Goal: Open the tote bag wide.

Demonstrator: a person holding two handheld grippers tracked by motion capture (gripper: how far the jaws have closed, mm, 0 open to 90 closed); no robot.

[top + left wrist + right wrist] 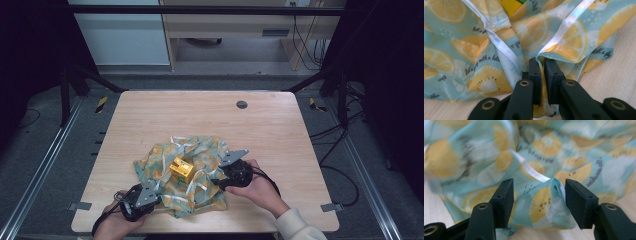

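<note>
Cloth: a crumpled cloth (187, 175) printed with lemon slices on pale blue, edged in white ribbon; it lies on the surface (150, 115) a little toward the near edge, about midway between the left and right edges; also seen close up in the left gripper view (474, 50) and the right gripper view (544, 205)
Box: a small yellow box (181, 169) sits on the middle of the cloth, folds of fabric raised around it; its yellow corner shows at the top of the left gripper view (510, 6)
Left hand-held gripper: at the cloth's near left corner (150, 197); jaws clenched on a fold of the cloth, the fabric pinched between the two pads (541, 68); close to the near edge of the surface
Right hand-held gripper: at the cloth's right side (220, 182); jaws apart, released; a raised fold of cloth stands between the pads without being pressed (539, 202)
Hands: a hand holds each gripper, both coming in over the near edge
</note>
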